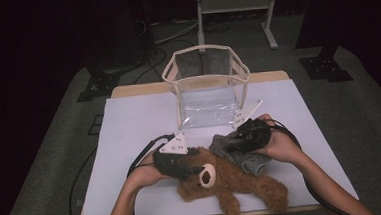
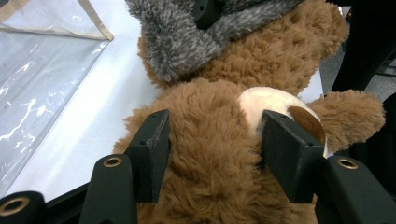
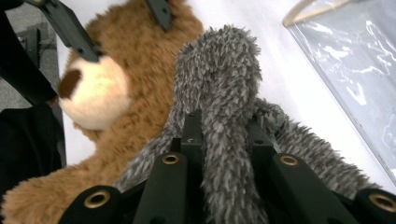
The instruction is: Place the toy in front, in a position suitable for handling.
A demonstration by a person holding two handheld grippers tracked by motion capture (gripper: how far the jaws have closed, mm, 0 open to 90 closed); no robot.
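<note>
Two grips are in play at once. The left gripper (image 2: 212, 144) is clamped on the head of the brown teddy bear (image 1: 233, 182), one pad pressed into the fur at the back of the head and the other against the cream muzzle, so the head sits squarely between the fingers. The right gripper (image 3: 223, 135) is pinched tight on a fold of the grey fuzzy cloth (image 3: 219, 74); the rest of that cloth is draped beyond its fingertips, over the bear's shoulder and on the white table (image 1: 129, 126). The step in hand is judged to be dressing or wrapping the bear with the cloth. For this to go well, the head is best kept pinned and steady by the left gripper while the cloth is drawn across the body by the right, with the pinch kept near the cloth's edge so that more fabric is free to spread. Pulling too hard is likely to drag the bear sideways. The clear bag (image 1: 207, 86) stands open just beyond both sets of fingers, apart from them.
</note>
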